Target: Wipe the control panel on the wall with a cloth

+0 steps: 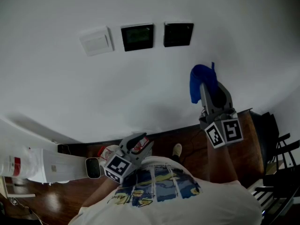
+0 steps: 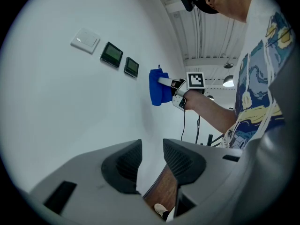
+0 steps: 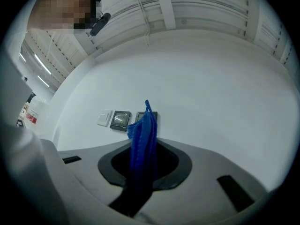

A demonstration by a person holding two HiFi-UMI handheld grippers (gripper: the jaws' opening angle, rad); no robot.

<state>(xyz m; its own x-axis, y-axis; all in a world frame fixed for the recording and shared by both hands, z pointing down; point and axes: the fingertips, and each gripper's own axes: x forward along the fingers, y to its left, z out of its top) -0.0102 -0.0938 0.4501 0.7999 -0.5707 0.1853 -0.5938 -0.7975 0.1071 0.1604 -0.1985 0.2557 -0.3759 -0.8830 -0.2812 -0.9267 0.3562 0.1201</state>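
Note:
Two dark control panels (image 1: pixel 137 36) (image 1: pixel 178 34) hang side by side on the white wall, right of a white switch plate (image 1: pixel 96 41). My right gripper (image 1: pixel 209 95) is raised below the right panel, a short way off the wall, shut on a blue cloth (image 1: pixel 200 81) that sticks up from its jaws. In the right gripper view the cloth (image 3: pixel 143 135) covers part of the right panel (image 3: pixel 152 116); the left panel (image 3: pixel 121 119) shows clear. My left gripper (image 1: pixel 137 146) hangs low near my body, open and empty, its pads (image 2: pixel 124 165) a little apart.
A white unit (image 1: pixel 47 167) with a red-labelled bag stands on the wooden floor (image 1: pixel 187 142) at lower left. A dark baseboard runs along the wall's foot. Black chair frames (image 1: pixel 276 149) stand at the right. My shoe (image 1: pixel 177 150) is near the wall.

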